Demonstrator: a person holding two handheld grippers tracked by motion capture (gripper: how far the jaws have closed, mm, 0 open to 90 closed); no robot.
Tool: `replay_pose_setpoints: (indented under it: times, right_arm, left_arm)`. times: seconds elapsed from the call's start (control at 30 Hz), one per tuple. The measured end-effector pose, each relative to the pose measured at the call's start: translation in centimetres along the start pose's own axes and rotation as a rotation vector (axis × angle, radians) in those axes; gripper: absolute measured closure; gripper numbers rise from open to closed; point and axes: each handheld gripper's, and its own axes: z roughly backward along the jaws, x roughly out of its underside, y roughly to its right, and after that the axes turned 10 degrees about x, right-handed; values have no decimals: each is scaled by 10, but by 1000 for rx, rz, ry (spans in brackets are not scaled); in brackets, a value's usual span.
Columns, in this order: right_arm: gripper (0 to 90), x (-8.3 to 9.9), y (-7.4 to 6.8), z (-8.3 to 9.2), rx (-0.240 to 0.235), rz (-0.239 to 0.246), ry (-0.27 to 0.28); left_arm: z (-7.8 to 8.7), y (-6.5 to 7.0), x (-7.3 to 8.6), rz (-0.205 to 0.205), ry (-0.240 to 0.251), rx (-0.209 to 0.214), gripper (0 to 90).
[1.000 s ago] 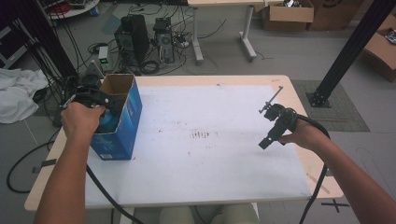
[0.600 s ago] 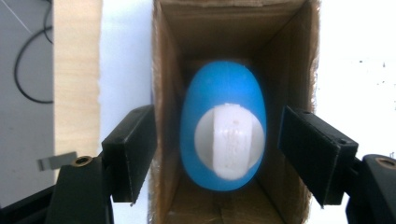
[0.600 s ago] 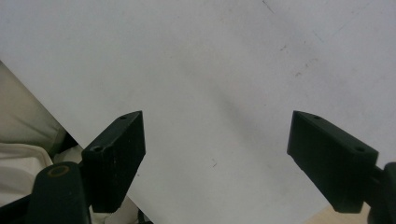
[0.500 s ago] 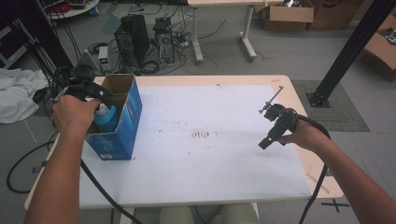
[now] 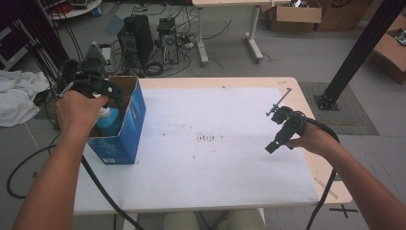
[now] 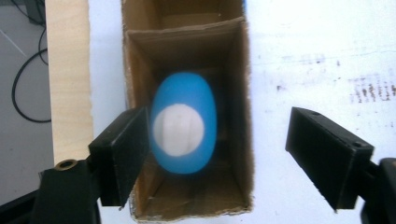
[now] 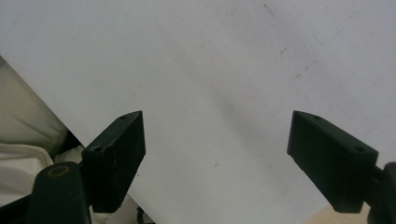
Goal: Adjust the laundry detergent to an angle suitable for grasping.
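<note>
A blue cardboard box [image 5: 125, 125] with its top open stands at the table's left edge. Inside it stands a blue bottle [image 5: 109, 120] with a white cap. My left gripper [image 5: 98, 87] hovers above the box's left rim, held in a hand. In the left gripper view the bottle [image 6: 183, 122] sits upright inside the box [image 6: 239, 93], and my left gripper [image 6: 219, 119] is open wide above it, touching nothing. My right gripper [image 5: 273, 143] hangs over the right part of the white table [image 5: 215, 182]. In the right gripper view my right gripper [image 7: 215, 116] is open with bare tabletop between the jaws.
Dark smudges [image 5: 208, 139] mark the table's middle. On the floor beyond the table stand computer towers [image 5: 139, 36] with cables. A white cloth [image 5: 16, 96] lies at the left. A black post [image 5: 359, 52] rises at the right, with cardboard boxes [image 5: 297, 12] behind.
My left hand and gripper have risen and drifted left, away from the box's inside. The bottle stays in the box. The right gripper has not moved.
</note>
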Motion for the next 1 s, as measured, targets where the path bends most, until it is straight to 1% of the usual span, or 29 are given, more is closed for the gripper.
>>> replay_pose_setpoints:
  times: [0.13,0.17,0.2,0.27,0.4,0.5,0.53,0.57,0.63,0.8,0.83,1.0]
  right_arm:
    - [193,0,-1,1,0,-5,-2]
    - [193,-1,-1,2,0,-3,0]
    - [193,-1,-1,2,0,-3,0]
    - [193,-1,-1,2,2,1,3]
    - [193,0,-2,4,1,-8,2]
    - [193,0,-2,5,3,-8,2]
    - [193,1,-1,6,4,-3,7]
    - [193,1,-1,6,4,-3,7]
    - [193,0,-1,8,7,-3,6]
    - [193,-1,-1,10,8,3,8]
    - [193,-1,-1,11,8,-4,8]
    - [193,0,0,12,12,-3,12]
  left_arm:
    - [4,9,-1,-24,1,10,219]
    - [6,14,-2,-37,3,12,219]
    - [6,14,-2,-37,3,12,219]
    - [8,20,-3,-54,-1,17,220]
    - [10,31,-3,-69,13,32,220]
    - [12,40,-4,-86,19,39,220]
    - [12,44,-4,-100,17,43,219]
    - [13,50,-5,-108,25,49,219]
    - [13,57,-6,-120,32,59,219]
    - [12,75,-9,-174,20,75,219]
    - [11,78,-10,-181,18,79,219]
    - [6,93,-12,-221,3,95,220]
